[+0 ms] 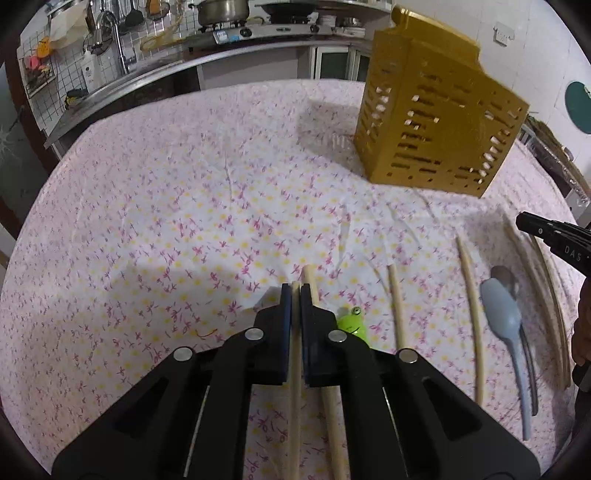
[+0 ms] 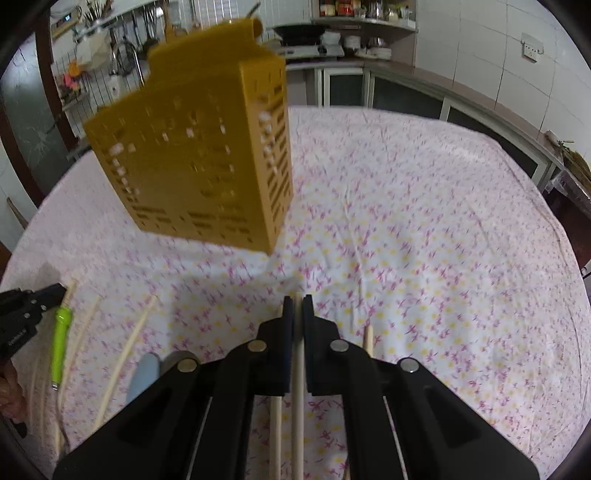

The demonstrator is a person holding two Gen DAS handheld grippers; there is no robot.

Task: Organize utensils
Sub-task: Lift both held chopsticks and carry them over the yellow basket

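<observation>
A yellow slotted utensil holder (image 1: 436,122) stands on the floral tablecloth at the far right; it also shows in the right wrist view (image 2: 199,155). My left gripper (image 1: 295,291) is shut on a wooden chopstick (image 1: 294,387); a second chopstick (image 1: 332,417) lies under its right finger. My right gripper (image 2: 297,304) is shut on another wooden chopstick (image 2: 297,398), with loose chopsticks (image 2: 275,435) beside it. A pale blue spoon (image 1: 506,332), a green frog-topped utensil (image 1: 352,321) and several chopsticks (image 1: 471,314) lie on the cloth.
The table edge curves around the floral cloth (image 1: 184,206). A kitchen counter with a faucet (image 1: 110,37), pot (image 1: 221,11) and stove stands behind. The right gripper's tip (image 1: 546,236) shows at the left view's right edge.
</observation>
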